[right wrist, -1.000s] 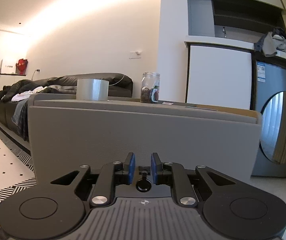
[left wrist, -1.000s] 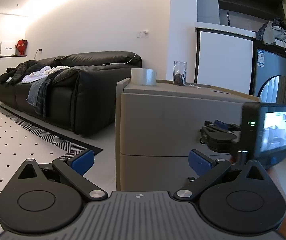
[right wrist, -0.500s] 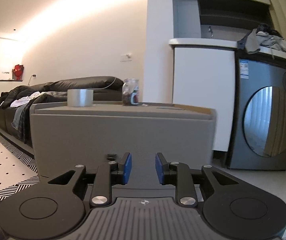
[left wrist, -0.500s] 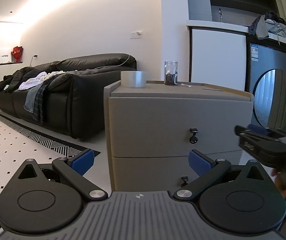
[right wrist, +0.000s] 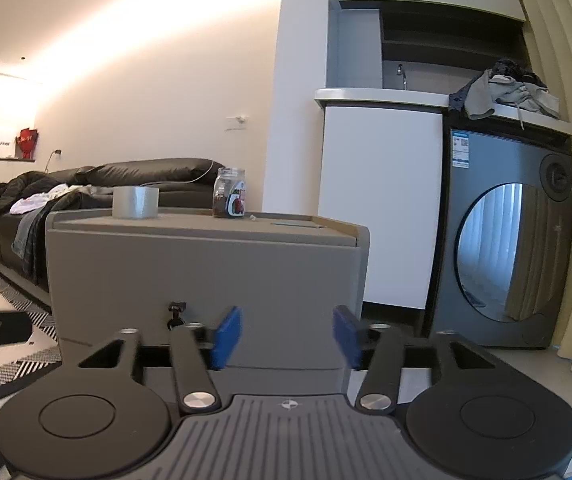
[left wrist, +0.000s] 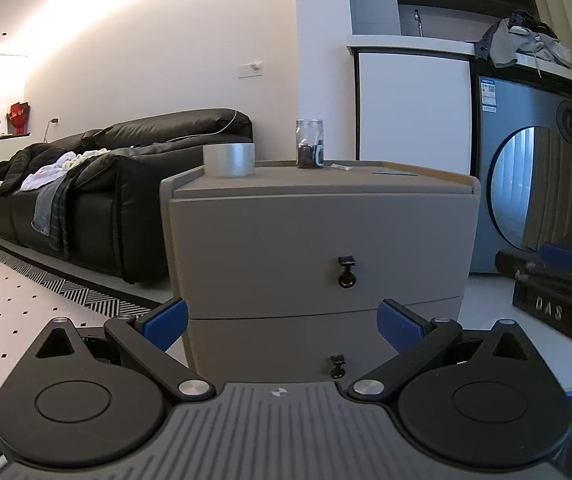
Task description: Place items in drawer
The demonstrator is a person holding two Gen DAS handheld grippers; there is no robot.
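Observation:
A grey cabinet (left wrist: 318, 240) (right wrist: 206, 272) with two drawers, both closed, stands ahead. The upper drawer has a black ring pull (left wrist: 346, 274) (right wrist: 177, 312); the lower pull (left wrist: 337, 366) shows just above my left gripper's body. On top stand a roll of grey tape (left wrist: 229, 160) (right wrist: 135, 202) and a glass jar (left wrist: 309, 144) (right wrist: 230, 192) with dark contents. My left gripper (left wrist: 282, 320) is open and empty, a short way back from the cabinet front. My right gripper (right wrist: 286, 336) is open and empty, to the right of the upper pull; it also shows at the right edge of the left wrist view (left wrist: 558, 292).
A black sofa (left wrist: 98, 184) with clothes on it lies left of the cabinet, with a patterned rug (left wrist: 10, 308) in front. A white cabinet (right wrist: 382, 208) and a grey washing machine (right wrist: 502, 252) stand to the right, and curtains (right wrist: 566, 200) hang at far right.
Both grippers have drawn back from the cabinet. My right gripper, shut on the upper drawer's pull a second ago, has let go, opened wide and shifted right.

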